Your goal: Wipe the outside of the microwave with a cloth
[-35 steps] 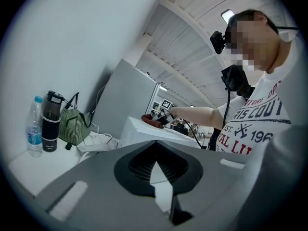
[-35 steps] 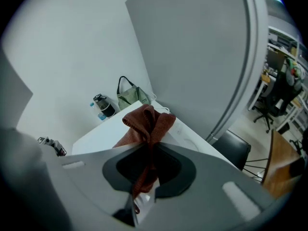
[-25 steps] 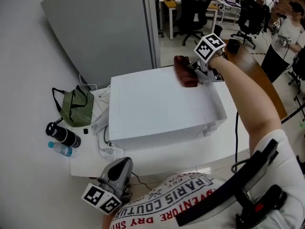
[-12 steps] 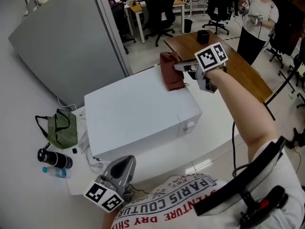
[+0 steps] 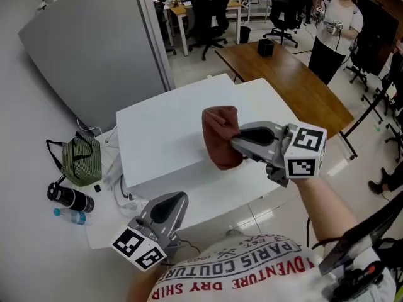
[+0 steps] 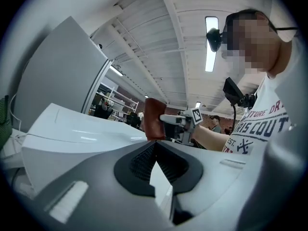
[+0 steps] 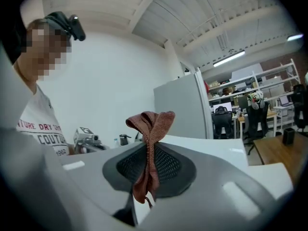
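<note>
The white microwave [image 5: 164,131] stands on a white table [image 5: 208,203]. My right gripper [image 5: 235,145] is shut on a reddish-brown cloth [image 5: 219,134], held at the microwave's near right edge; whether the cloth touches the casing I cannot tell. In the right gripper view the cloth [image 7: 149,129] is pinched between the jaws and bunches above them, with the microwave top [image 7: 226,153] behind. My left gripper [image 5: 176,201] stays low at the table's near edge, shut and empty. In the left gripper view its jaws meet at the tips, and the cloth [image 6: 153,119] shows beyond the microwave [image 6: 72,134].
Left of the microwave lie a green striped bag [image 5: 82,159], a black flask [image 5: 68,198] and a small water bottle [image 5: 68,216], with cables [image 5: 123,190] beside the casing. A grey partition [image 5: 94,49] stands behind. A wooden table [image 5: 296,83], office chairs and a standing person [image 5: 330,30] are at the back right.
My right gripper has drawn the cloth from the far right corner of the microwave top back to its near right edge, toward me. The left gripper has hardly moved.
</note>
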